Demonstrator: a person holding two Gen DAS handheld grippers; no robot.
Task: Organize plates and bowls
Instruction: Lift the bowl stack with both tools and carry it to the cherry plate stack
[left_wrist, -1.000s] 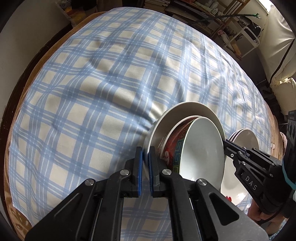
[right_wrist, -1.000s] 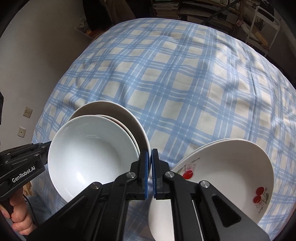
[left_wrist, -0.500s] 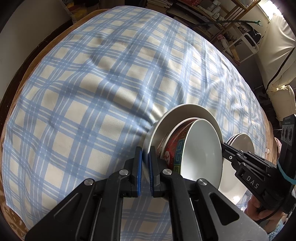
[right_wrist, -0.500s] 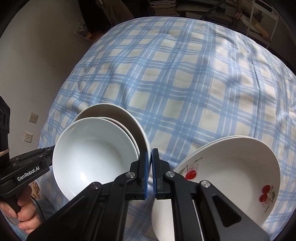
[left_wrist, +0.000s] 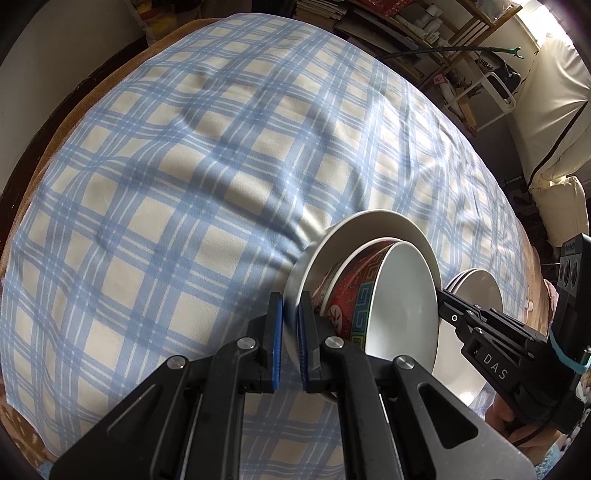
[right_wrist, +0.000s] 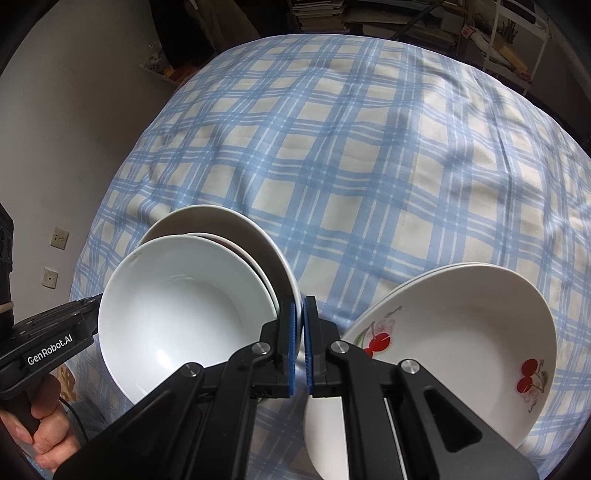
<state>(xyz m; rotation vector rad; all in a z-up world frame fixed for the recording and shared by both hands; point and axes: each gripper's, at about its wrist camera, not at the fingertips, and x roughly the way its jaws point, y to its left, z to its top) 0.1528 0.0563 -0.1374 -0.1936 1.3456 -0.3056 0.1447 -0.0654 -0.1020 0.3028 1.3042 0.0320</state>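
Note:
My left gripper (left_wrist: 290, 325) is shut on the left rim of a white plate (left_wrist: 369, 225) that carries a red patterned bowl (left_wrist: 351, 291) with a white inside. My right gripper (right_wrist: 300, 332) is shut on the opposite rim of the same plate (right_wrist: 207, 218). The bowl's white inside (right_wrist: 177, 295) faces the right wrist view. The plate and bowl are held tilted above the checked cloth (left_wrist: 184, 177). A stack of cherry-print white plates (right_wrist: 450, 325) lies on the cloth just right of my right gripper; it also shows in the left wrist view (left_wrist: 480, 291).
The blue and cream checked cloth (right_wrist: 369, 147) covers a soft rumpled surface. Shelves with books and clutter (left_wrist: 424, 33) stand beyond its far edge. A cream cushion (left_wrist: 554, 118) lies at the far right. A grey wall (right_wrist: 74, 110) runs along the left.
Both grippers have kept their hold on the plate and carried it with the bowl slightly away from the near edge; the view over the cloth has shifted a little.

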